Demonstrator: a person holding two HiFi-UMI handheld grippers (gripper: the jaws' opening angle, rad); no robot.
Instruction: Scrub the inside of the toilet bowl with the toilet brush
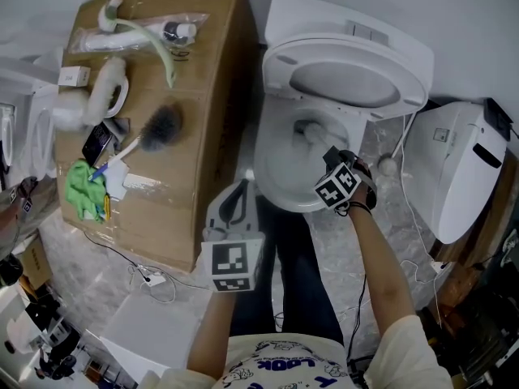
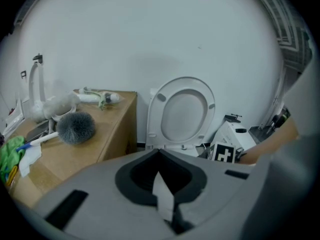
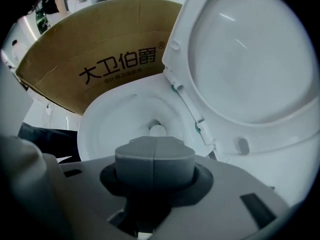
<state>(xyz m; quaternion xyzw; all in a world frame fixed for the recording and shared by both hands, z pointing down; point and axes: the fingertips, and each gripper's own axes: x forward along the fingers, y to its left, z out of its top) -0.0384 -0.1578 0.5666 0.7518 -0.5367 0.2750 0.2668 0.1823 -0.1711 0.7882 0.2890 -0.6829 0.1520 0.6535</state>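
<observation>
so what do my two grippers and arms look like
The left gripper and right gripper are grey plastic, each with a cube of black-and-white square markers. Short pale sleeves; something black is worn on the right hand.

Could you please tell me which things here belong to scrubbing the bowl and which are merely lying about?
For the job:
toilet brush
toilet bowl

Lying about:
green cloth
clear bag
cardboard box
</observation>
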